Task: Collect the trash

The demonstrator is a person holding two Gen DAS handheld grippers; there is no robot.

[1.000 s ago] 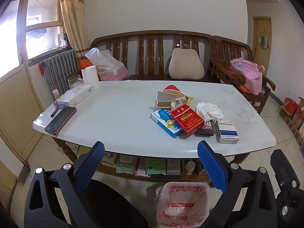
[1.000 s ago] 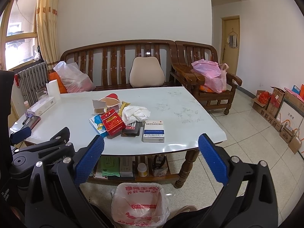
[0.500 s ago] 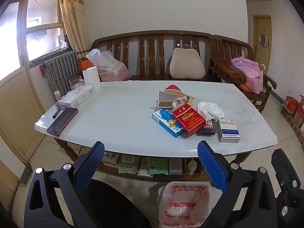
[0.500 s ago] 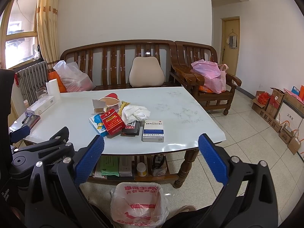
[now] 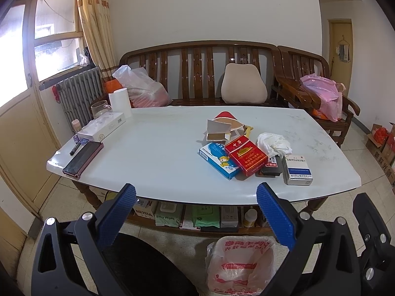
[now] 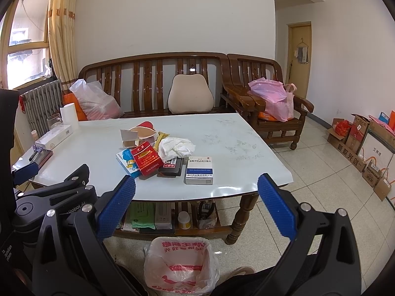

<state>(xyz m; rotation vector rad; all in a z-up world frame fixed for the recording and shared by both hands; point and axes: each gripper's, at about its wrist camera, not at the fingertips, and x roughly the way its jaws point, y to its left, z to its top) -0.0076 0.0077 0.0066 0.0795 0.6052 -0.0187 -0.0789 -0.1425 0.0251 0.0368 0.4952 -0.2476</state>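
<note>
A heap of trash lies on the white table (image 5: 158,153): a red cigarette pack (image 5: 246,156), a blue carton (image 5: 217,160), a crumpled white tissue (image 5: 273,144), a white-and-blue medicine box (image 5: 297,170), a dark flat box (image 5: 270,168) and torn cardboard (image 5: 219,131). The same heap shows in the right wrist view, with the red pack (image 6: 146,158), tissue (image 6: 175,146) and medicine box (image 6: 199,170). A bin lined with a white bag (image 5: 241,264) (image 6: 180,264) stands on the floor before the table. My left gripper (image 5: 196,207) and right gripper (image 6: 196,197) hang open short of the table, holding nothing.
A phone (image 5: 83,158), pen, long white box (image 5: 101,126), paper roll (image 5: 120,102) and glass mug sit at the table's left end. Wooden benches (image 5: 197,74) with bags stand behind. Boxes line the right wall (image 6: 363,148). A shelf of packets lies under the table.
Both views have drifted slightly; the table and bin sit a little differently in frame. Both grippers stay open and nothing on the table has moved.
</note>
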